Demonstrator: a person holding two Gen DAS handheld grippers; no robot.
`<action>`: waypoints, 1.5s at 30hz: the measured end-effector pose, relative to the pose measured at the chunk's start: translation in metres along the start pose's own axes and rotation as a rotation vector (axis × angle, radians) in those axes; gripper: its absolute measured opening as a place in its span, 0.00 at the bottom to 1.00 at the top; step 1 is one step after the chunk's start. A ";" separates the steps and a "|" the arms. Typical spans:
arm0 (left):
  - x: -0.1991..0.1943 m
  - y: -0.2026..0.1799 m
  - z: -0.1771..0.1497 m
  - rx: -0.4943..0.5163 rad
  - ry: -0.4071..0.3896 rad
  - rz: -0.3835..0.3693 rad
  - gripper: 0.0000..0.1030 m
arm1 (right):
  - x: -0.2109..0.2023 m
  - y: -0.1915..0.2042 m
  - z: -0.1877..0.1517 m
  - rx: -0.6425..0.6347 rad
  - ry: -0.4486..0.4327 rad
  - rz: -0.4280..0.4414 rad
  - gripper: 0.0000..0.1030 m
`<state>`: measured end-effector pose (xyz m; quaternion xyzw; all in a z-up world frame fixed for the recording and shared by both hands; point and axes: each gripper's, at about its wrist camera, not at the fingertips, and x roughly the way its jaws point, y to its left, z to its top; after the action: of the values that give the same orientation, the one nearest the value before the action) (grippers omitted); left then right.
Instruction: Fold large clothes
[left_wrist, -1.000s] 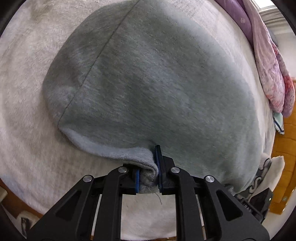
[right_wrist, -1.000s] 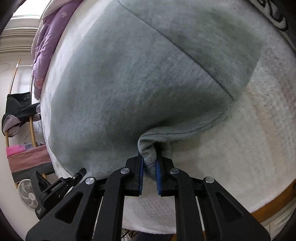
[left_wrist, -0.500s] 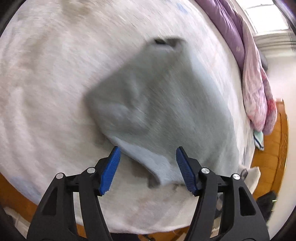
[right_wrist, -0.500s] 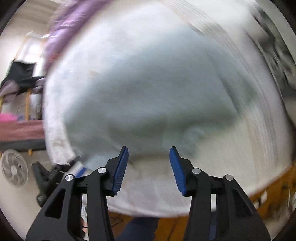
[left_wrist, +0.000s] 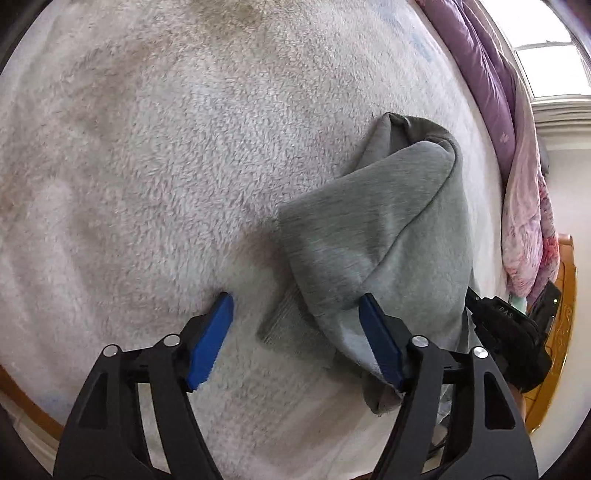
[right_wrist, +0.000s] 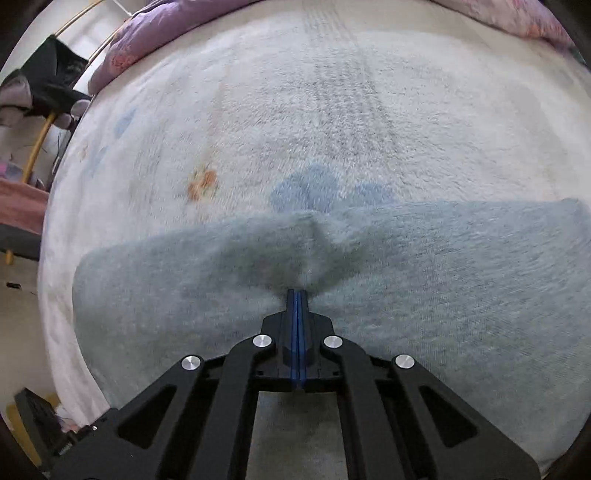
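Left gripper (left_wrist: 295, 325) wide open, nothing held; its jaws have just been opening. Grey garment (left_wrist: 373, 236) lies bunched and folded over itself on the white fleece blanket (left_wrist: 147, 166), ahead of the claw and off toward its right finger. One lower corner of the cloth drapes against the inner face of the right blue pad (left_wrist: 380, 343); left pad clear of it, over bare blanket. The other gripper's black body shows just beyond the right finger, at the garment's edge.

Right gripper (right_wrist: 297, 295) fully closed, blue pads pressed flat together; jaws have just been closing. Garment (right_wrist: 443, 277) spreads as a wide band straight ahead and to both sides of the tips, puckered into a ridge right at them. Cannot tell whether any cloth is pinched between the pads. Purple quilt (right_wrist: 192, 22) bunched along the far edge of the bed.
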<state>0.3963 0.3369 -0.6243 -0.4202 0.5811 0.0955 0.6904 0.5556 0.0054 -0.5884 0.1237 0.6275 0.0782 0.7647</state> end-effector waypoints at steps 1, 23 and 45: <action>0.000 0.001 -0.001 -0.010 -0.005 -0.005 0.72 | -0.001 0.000 -0.001 0.002 0.002 0.002 0.00; 0.027 -0.024 -0.026 0.026 -0.015 -0.025 0.62 | -0.026 -0.008 -0.087 -0.003 0.065 0.036 0.00; -0.005 -0.089 -0.019 0.134 0.005 -0.113 0.10 | -0.067 0.058 -0.138 -0.211 0.028 0.384 0.43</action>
<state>0.4360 0.2696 -0.5773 -0.4055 0.5632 0.0161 0.7198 0.4087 0.0552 -0.5339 0.1590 0.5912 0.2893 0.7358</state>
